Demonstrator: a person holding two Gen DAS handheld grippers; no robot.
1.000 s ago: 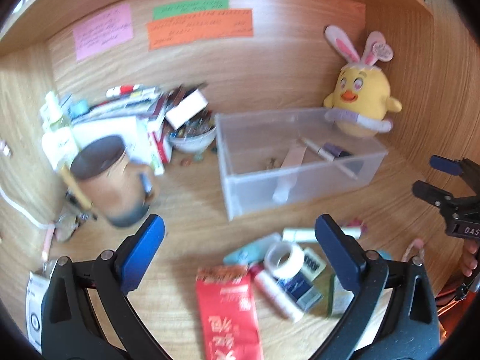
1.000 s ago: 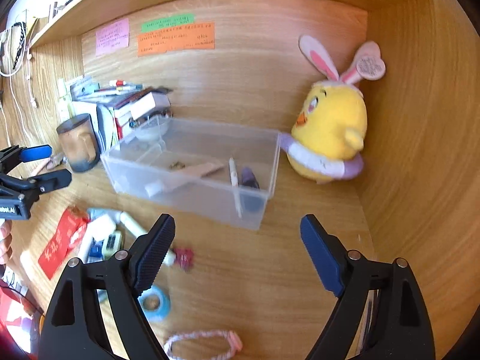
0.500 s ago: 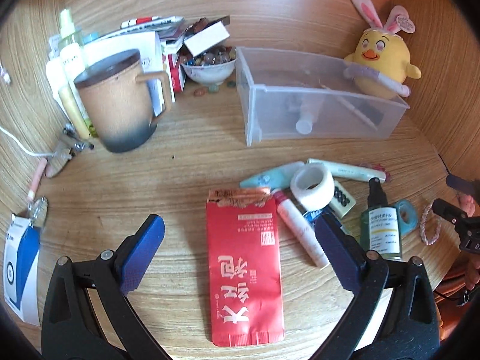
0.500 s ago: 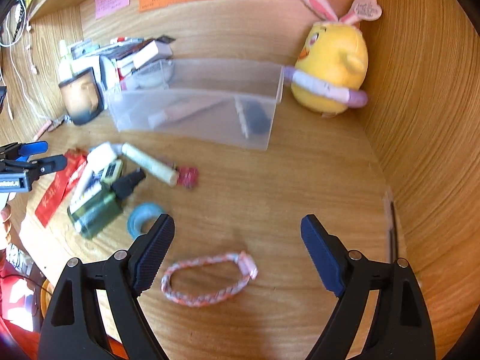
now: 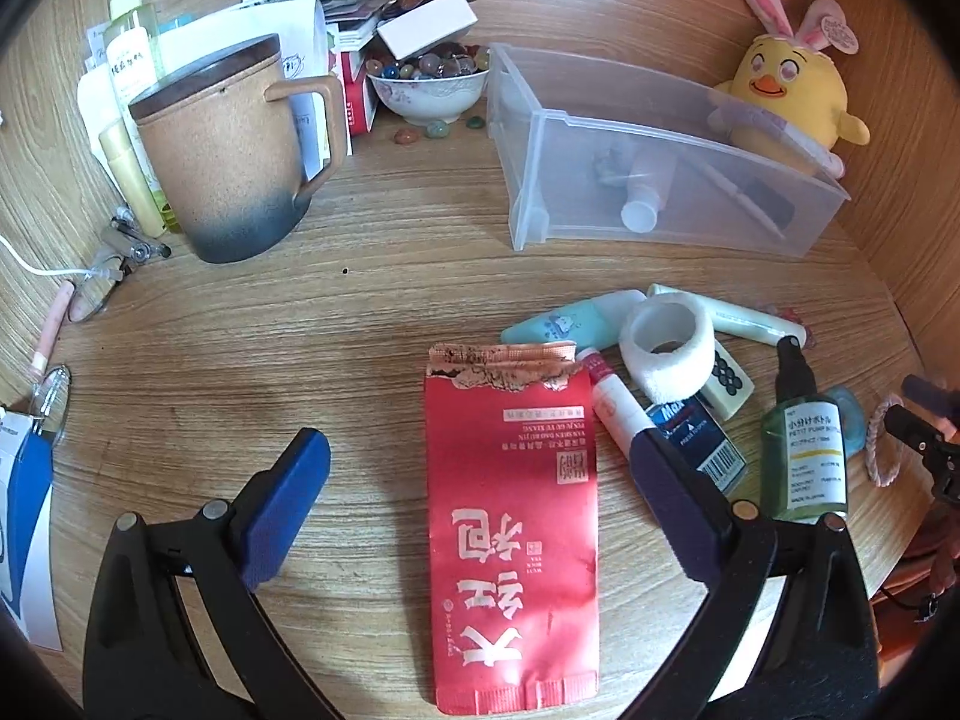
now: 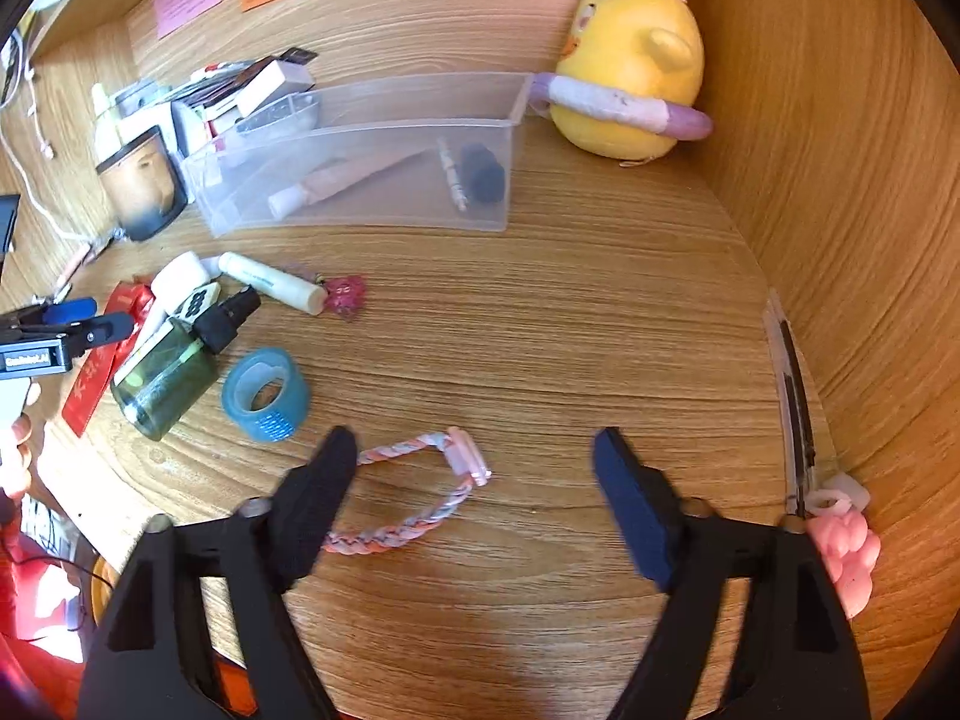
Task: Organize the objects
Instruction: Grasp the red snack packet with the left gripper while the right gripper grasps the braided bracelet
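Observation:
My left gripper [image 5: 480,468] is open and empty above a red tea packet [image 5: 513,528] that lies flat between its fingers. Right of the packet lie a white tape roll [image 5: 669,348], a red-and-white tube [image 5: 618,405], a cream tube [image 5: 738,315] and a green pump bottle [image 5: 804,462]. A clear plastic bin [image 5: 648,174] with a few items stands behind them. My right gripper [image 6: 474,462] is open and empty over a braided pink bracelet [image 6: 414,504]. A blue tape roll [image 6: 264,396] lies to its left.
A tan lidded mug [image 5: 228,156], papers and a bowl of marbles [image 5: 429,84] crowd the back left. A yellow bunny-eared chick plush [image 6: 630,78] sits in the back right corner. A wooden side wall [image 6: 840,180] closes the right, with a pen [image 6: 795,396] along it.
Both grippers have tilted downward and come closer to the desk. The red packet now sits between the left fingers, and the bracelet between the right fingers. Nothing was taken hold of.

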